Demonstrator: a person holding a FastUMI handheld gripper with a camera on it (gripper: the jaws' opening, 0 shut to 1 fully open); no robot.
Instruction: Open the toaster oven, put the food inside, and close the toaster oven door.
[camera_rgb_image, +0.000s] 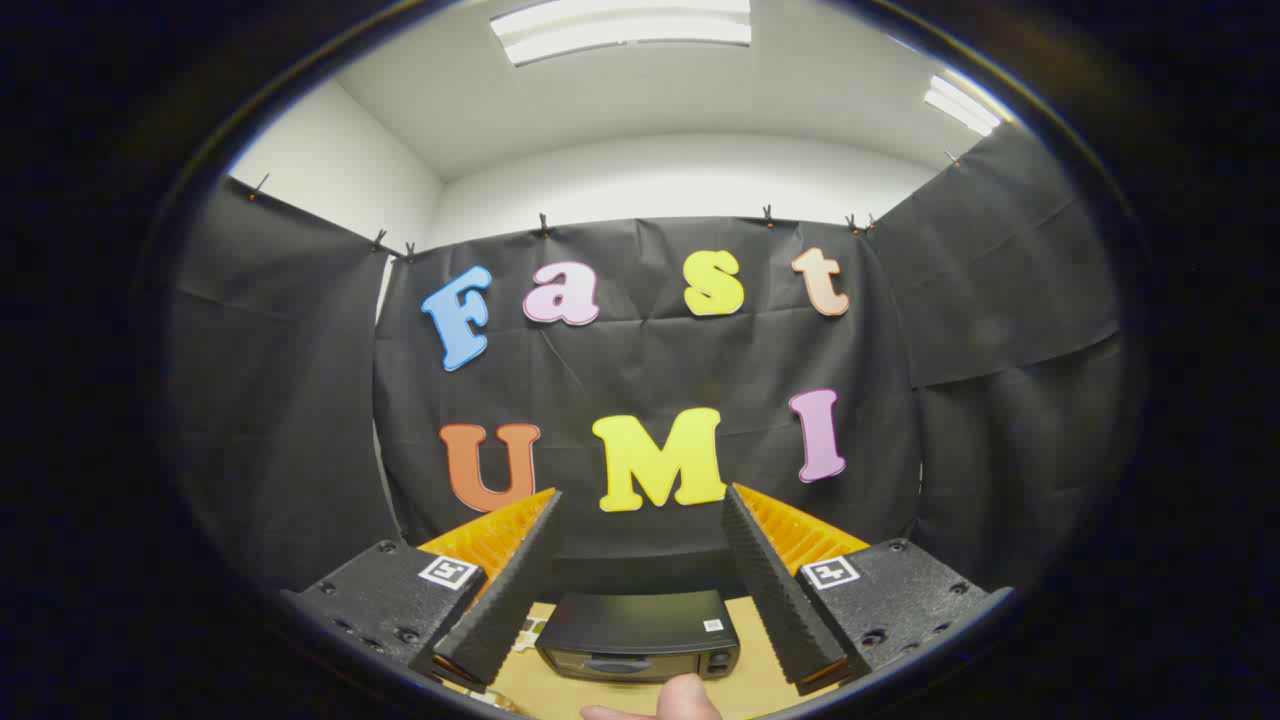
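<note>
Nearest the camera, a fingertip of the person showed at the bottom, just in front of the toaster oven. That oven, a dark box with its door shut, sat on a light wooden table between and below the two fingers of the gripper. It carried a small white label on its top near the right corner, too small to read, and a knob at the right of its front. Left of the oven some small items lay on the table, too hidden to tell. Behind the oven hung black cloth, with white walls and ceiling lights above. The gripper's fingers stood wide apart, holding and touching nothing, raised above the oven.
</note>
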